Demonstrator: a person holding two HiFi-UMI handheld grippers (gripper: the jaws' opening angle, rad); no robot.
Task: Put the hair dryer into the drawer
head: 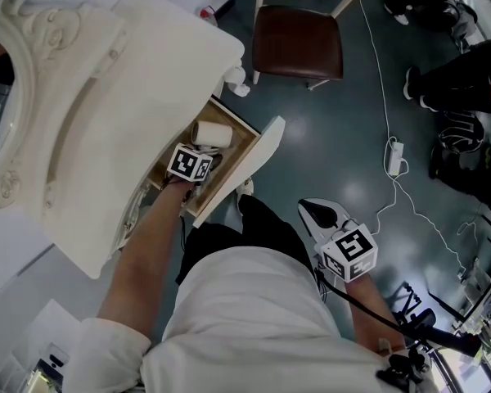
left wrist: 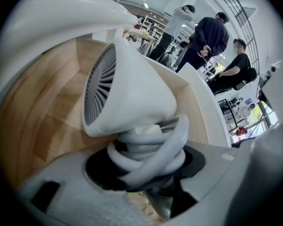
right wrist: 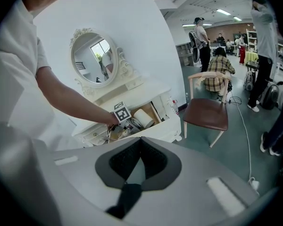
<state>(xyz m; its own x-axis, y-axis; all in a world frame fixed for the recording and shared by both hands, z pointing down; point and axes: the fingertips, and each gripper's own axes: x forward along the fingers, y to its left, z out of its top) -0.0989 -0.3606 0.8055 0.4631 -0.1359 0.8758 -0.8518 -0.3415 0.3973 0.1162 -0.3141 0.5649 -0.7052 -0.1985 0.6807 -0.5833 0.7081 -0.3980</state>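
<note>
Dryer point(left wrist: 132, 93) is inside the drawer point(left wrist: 47, 102), nose angled in, intake grille point(left wrist: 99, 91) facing the wooden floor and left wall. Can't tell if the body rests on the floor or hangs just above it.

Handling, my read:
- Hard, smooth plastic shell, so probably slippery on the body. Fairly light, but the weight sits in the head, so it will want to pivot about the handle.
- Cord point(left wrist: 151, 149) is coiled round the handle. The coils are soft and springy, so a grip there gives a bit and a loop could slide.
- The handle is the only sensible place to hold it. Keep off the grille fins.

Left gripper point(left wrist: 146, 168): jaws spread wide, closed round the cord-wrapped handle, with the pads looking to bear on the coils.
Right gripper point(right wrist: 139, 164): jaws together, nothing in them. It's held over the floor by the person's right side, well apart from the drawer.

Edges and room:
- The right drawer wall is near the dryer head. There's bare floor to the head's left.
- The dresser top point(head: 147, 72) overhangs the drawer's back, so there's no headroom there.
- The white front panel point(head: 250, 166) is on the person's side. The clear way out is up and back over it.
- The chair point(head: 299, 43) is well apart and not in the way.
</note>
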